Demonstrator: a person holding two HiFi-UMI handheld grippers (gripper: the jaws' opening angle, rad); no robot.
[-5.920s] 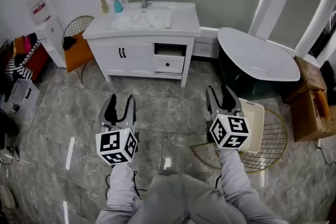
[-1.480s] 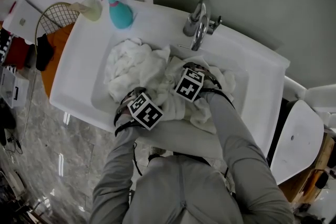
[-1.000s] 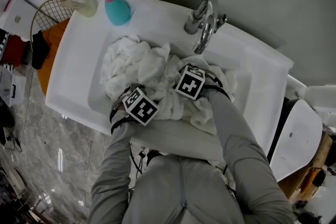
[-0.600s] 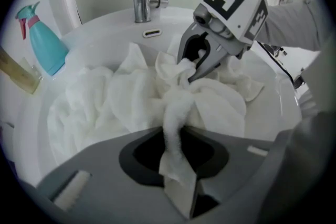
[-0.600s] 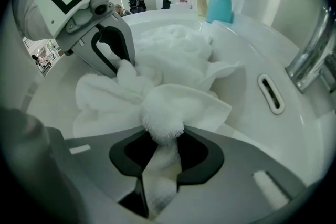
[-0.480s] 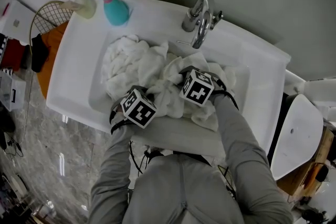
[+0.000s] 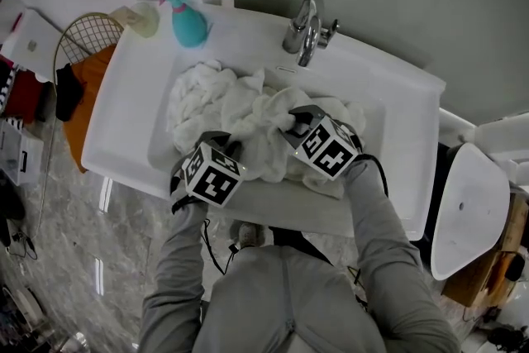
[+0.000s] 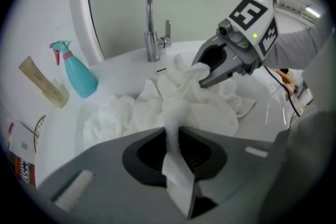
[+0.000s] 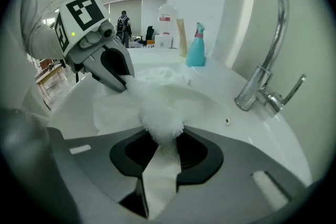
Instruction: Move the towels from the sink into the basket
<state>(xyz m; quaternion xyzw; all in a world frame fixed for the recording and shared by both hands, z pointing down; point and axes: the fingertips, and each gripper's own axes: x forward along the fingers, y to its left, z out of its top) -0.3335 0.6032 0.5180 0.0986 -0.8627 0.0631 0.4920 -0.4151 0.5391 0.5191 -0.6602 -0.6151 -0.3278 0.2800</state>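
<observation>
In the head view, the towels (image 7: 223,99) lie heaped in the sink (image 7: 397,128) below the tap (image 7: 302,27). No basket shows. The left tool (image 7: 232,147) and right tool (image 7: 291,125) both bite into the heap's near side, with a ridge of cloth raised between them.

In the left gripper view, the jaws are clamped tight on a thin rope of towel rising from the heap.

In the right gripper view, the jaws have just been closing and now pinch a fluffy, bunched fold.

The cloth looks soft, limp and light. It will likely sag, trail and drag its neighbours along. A thick gathered fold seems a safer hold than a thin edge, which may slip.
</observation>
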